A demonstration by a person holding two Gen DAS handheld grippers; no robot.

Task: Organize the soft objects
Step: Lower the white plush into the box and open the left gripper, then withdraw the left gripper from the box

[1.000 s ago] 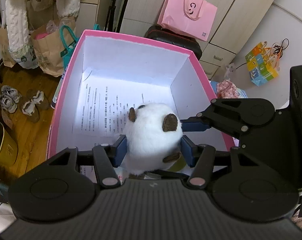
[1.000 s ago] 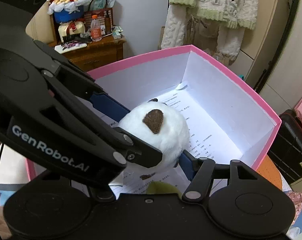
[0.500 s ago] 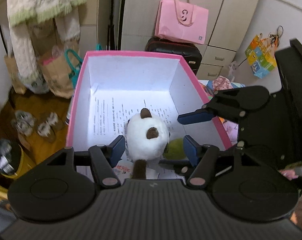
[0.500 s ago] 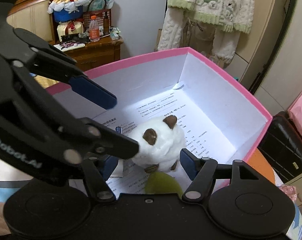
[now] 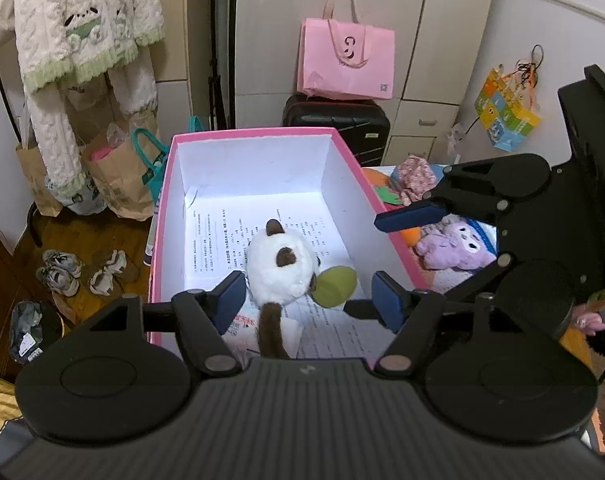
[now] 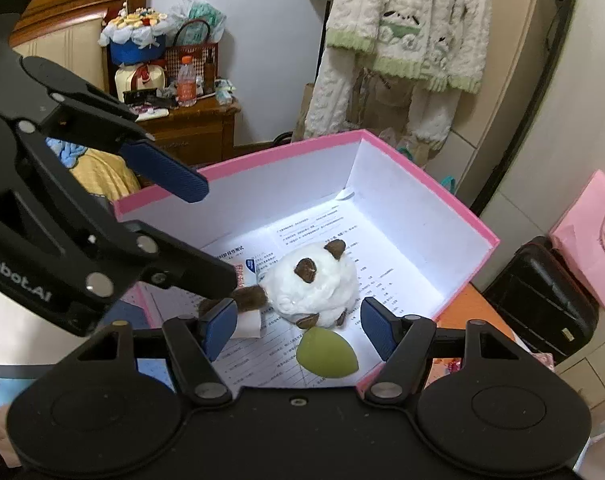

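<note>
Cluttered bedroom, pink-rimmed white cardboard box [image 5: 386,220] on the table. White plush cat with brown ears [image 5: 282,266] lies inside, touching a green egg-shaped sponge [image 5: 336,282]. Left gripper [image 5: 308,300] and right gripper [image 6: 298,326] both wide, empty. Drop looks done; next, likely fetch the purple plush [image 5: 454,246] beside the box.

The plush cat [image 5: 280,267] looks fluffy, its fur white and soft. The pink box [image 5: 366,188] is matt cardboard, lined with printed paper [image 5: 218,236].
</note>
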